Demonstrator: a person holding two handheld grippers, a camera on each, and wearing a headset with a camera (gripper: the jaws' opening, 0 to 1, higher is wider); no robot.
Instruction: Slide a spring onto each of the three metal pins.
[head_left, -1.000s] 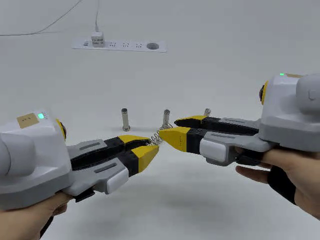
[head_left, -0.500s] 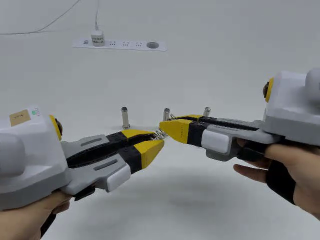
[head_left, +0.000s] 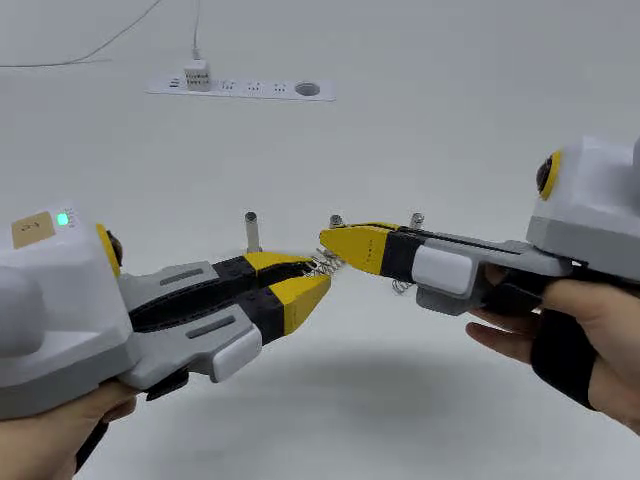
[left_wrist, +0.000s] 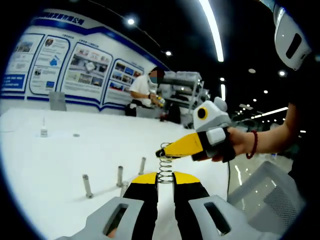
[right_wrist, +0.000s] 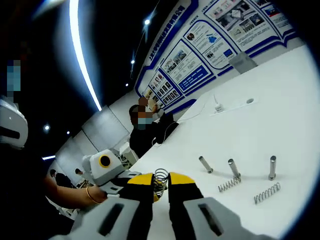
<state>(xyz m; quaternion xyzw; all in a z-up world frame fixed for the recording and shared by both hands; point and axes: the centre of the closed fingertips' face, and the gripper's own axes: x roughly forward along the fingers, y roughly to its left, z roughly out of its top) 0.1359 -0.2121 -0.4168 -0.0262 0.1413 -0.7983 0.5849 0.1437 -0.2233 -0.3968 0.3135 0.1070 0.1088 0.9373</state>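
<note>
- While the left tool (left_wrist: 165, 178) points forward, its jaws are squeezed down narrow on a spring (left_wrist: 165, 167). They grip the lower end, so in the left gripper view the coil stands up between the yellow tips.
- The right tool (right_wrist: 161, 181) comes in from the opposite side, jaws also nearly together, pinching the other end of that same spring. So the spring hangs between the two tips, up off the worktop (right_wrist: 280, 125).
- Just past the tips, three pins (right_wrist: 233, 167) stand upright in a row on the white surface.
- Two loose springs (right_wrist: 229, 185) lie flat near the pins. One ends right by the foot of the middle pin, the other lies near the end pin.
- Way at the back there's a power strip (head_left: 240, 88) with a plug in it.
</note>
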